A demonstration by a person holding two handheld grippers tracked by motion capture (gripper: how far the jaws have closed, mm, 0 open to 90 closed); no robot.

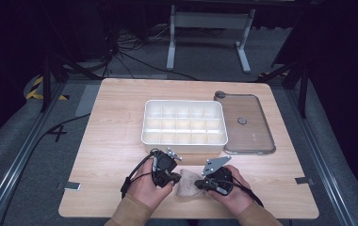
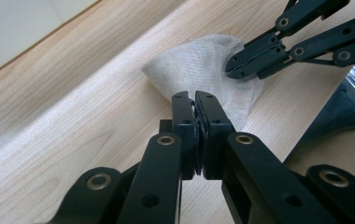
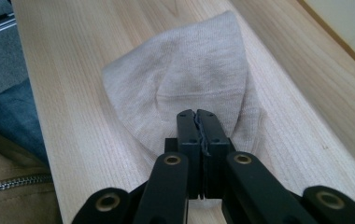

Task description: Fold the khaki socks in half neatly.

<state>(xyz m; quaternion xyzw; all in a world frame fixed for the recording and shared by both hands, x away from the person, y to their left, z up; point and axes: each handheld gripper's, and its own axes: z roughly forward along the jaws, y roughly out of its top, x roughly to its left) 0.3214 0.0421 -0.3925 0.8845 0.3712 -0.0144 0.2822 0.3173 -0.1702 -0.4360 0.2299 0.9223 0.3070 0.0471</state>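
A small beige knitted cloth (image 1: 186, 187) lies on the wooden table near its front edge, between my two grippers. In the left gripper view the left gripper (image 2: 195, 98) has its jaws together on the near edge of the cloth (image 2: 199, 65). The right gripper (image 2: 235, 65) pinches the cloth's far corner in that same view. Seen from its own camera, the right gripper (image 3: 196, 114) is shut on the near hem of the cloth (image 3: 189, 65). From above, the left gripper (image 1: 177, 178) and the right gripper (image 1: 199, 183) point toward each other.
A white box (image 1: 184, 147) with several small compartments stands at mid-table, just beyond the grippers. Its clear lid (image 1: 245, 123) lies flat to the right of it. The person's tan zipped jacket (image 3: 7, 191) is close to the table's front edge.
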